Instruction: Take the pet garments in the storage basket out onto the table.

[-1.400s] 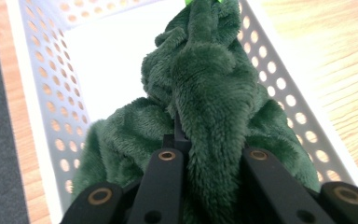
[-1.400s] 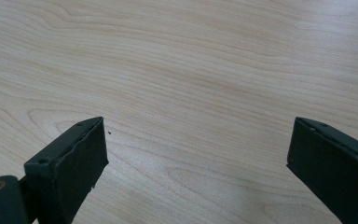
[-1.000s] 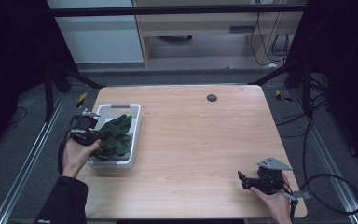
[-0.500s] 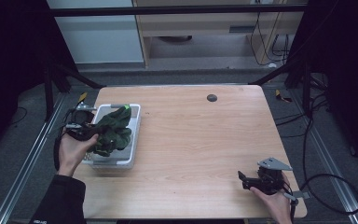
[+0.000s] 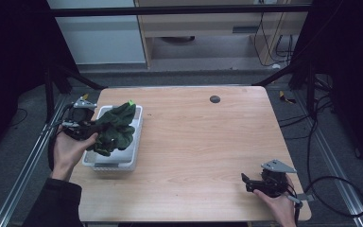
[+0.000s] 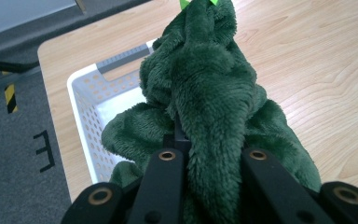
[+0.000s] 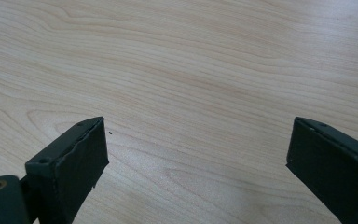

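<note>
- Green plush fills the high view's left side: a toy [image 5: 113, 130] hangs over a white basket [image 5: 134, 137] on the wooden bench [image 5: 208, 151], most of it above the basket's rim. The left tongs [image 5: 82, 130] grip the toy from its left side, at the bench's left edge. The right tongs [image 5: 253, 182] lie low at the bench's near right corner, in the person's hand, well apart from the basket. A small dark disc [image 5: 214, 99] sits near the far edge.
- Left gripper view: the toy [image 6: 209, 93] is pinched between the two black jaws, its fur bulging up and over them, so the left tongs [image 6: 213, 156] are closed on it. A bright green tip shows at its far end. Below and behind it stands the basket [image 6: 86, 109], its perforated wall and grey handle bar visible, with bare bench [image 6: 307, 56] to the right.
- Right gripper view: the right tongs [image 7: 198, 149] stand wide open, nothing between the jaws, above bare wood grain [image 7: 191, 70].
</note>
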